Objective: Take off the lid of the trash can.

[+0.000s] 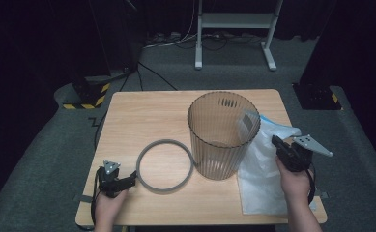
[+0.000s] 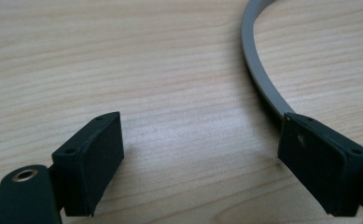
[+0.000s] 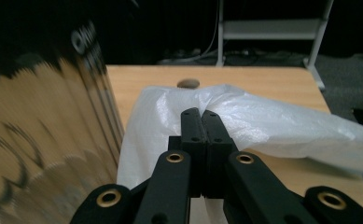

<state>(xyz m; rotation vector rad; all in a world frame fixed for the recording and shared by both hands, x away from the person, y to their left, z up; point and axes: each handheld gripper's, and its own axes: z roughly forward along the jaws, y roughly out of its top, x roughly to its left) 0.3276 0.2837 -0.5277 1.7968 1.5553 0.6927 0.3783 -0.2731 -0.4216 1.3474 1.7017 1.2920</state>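
Bag (image 1: 265, 169), white plastic, lies right of ribbed bin (image 1: 223, 135), pinched by our clenched right gripper (image 3: 201, 116); left gripper (image 2: 200, 154) gapes at grey ring (image 2: 263, 79); we lift gently, avoiding tears.

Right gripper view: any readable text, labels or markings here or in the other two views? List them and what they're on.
White print near the top edge of the ribbed bin: blurred, unreadable.
Plastic bag: no print visible.
Grey ring and table: no text.
Yellow-black hazard stripes on the floor stand: a marking, no words.
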